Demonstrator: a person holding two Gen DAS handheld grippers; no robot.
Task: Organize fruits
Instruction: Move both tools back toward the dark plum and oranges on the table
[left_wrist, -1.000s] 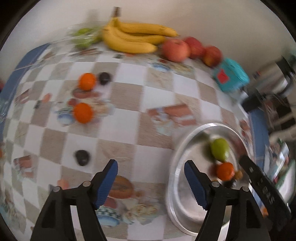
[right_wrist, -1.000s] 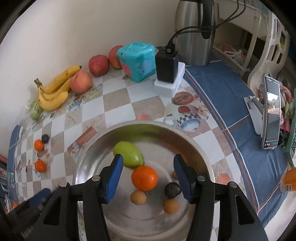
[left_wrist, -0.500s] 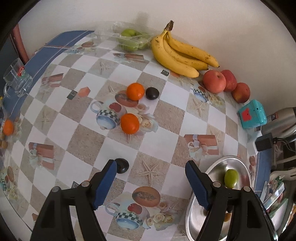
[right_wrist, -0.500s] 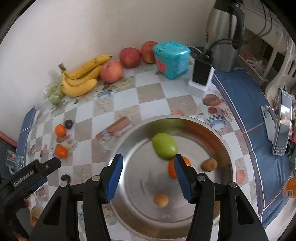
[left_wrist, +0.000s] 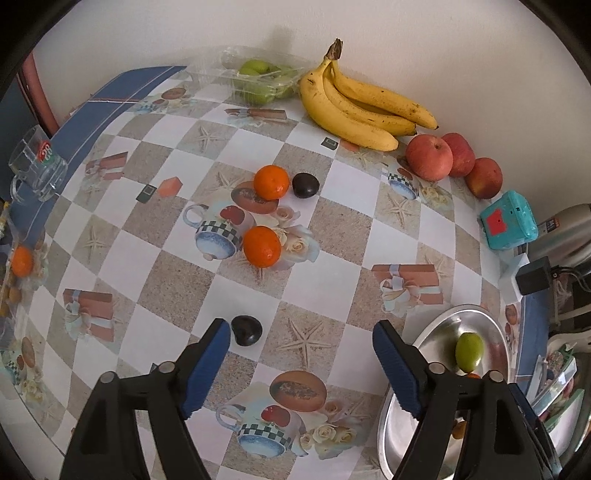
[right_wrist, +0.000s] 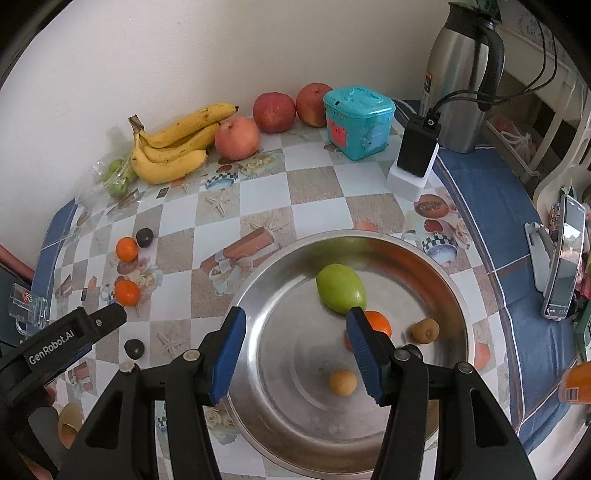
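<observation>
The left tool (left_wrist: 301, 341) is hanging over the checked surface (left_wrist: 321, 295) with its jaws wide; they have just been opening further, and nothing is being pressed between them. One dark plum (left_wrist: 246, 329) is lying just beside its left finger, not touching it as far as I can tell. Farther away two oranges (left_wrist: 262, 246) and a second dark plum (left_wrist: 305, 185) are lying close together.

The right tool (right_wrist: 295, 332) is hanging over the metal bowl (right_wrist: 280, 417), half open and holding nothing. In the bowl there are lying one green fruit (right_wrist: 340, 287), one orange (right_wrist: 378, 322) partly hidden behind the right finger, and two small brown fruits (right_wrist: 425, 330).

Along the wall are standing three bananas (right_wrist: 171, 142) in one bunch, three apples (right_wrist: 237, 138), a clear box of green fruits (left_wrist: 258, 79) and a teal box (right_wrist: 357, 122). A black charger (right_wrist: 419, 149) and a steel flask (right_wrist: 461, 85) are standing right of it. A glass mug (left_wrist: 35, 164) is lying at the left edge.
</observation>
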